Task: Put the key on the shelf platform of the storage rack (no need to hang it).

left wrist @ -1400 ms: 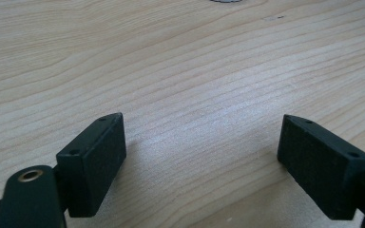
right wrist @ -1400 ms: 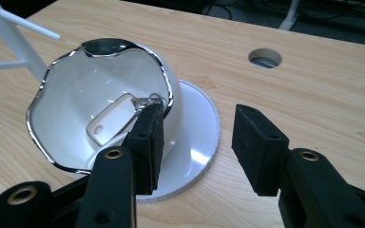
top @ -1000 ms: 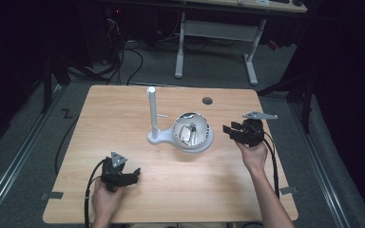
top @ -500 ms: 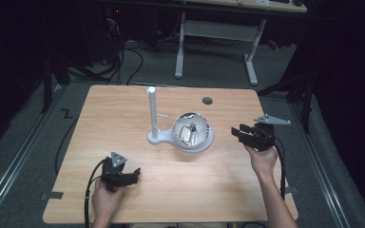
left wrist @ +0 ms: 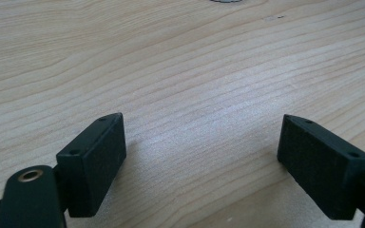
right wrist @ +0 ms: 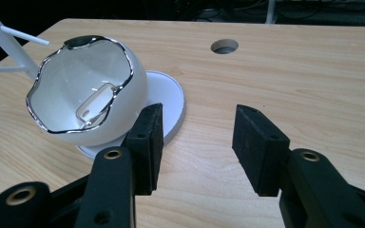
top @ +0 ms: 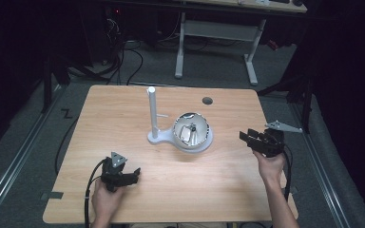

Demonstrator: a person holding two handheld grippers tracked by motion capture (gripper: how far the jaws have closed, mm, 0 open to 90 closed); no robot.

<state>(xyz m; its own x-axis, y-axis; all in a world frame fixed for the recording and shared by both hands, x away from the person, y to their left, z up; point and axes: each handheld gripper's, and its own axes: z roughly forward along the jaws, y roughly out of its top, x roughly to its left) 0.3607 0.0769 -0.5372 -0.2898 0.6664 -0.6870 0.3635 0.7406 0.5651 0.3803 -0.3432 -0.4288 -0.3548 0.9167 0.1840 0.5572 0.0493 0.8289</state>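
Right gripper (top: 253,138), jaws parted and empty, hovers above the light wooden table (top: 123,118); the white egg-shaped holder with chrome rim (right wrist: 88,90) stands just ahead-left of it. Left gripper (left wrist: 202,164), jaws spread, rests well apart.

Top of the white post (right wrist: 0,35) cut off by the right gripper view's edge. Small shiny piece (top: 188,133) inside the white bowl (top: 192,129) too tiny to tell. Far round hole (left wrist: 225,1) in the worktop (left wrist: 180,71) half cut off.
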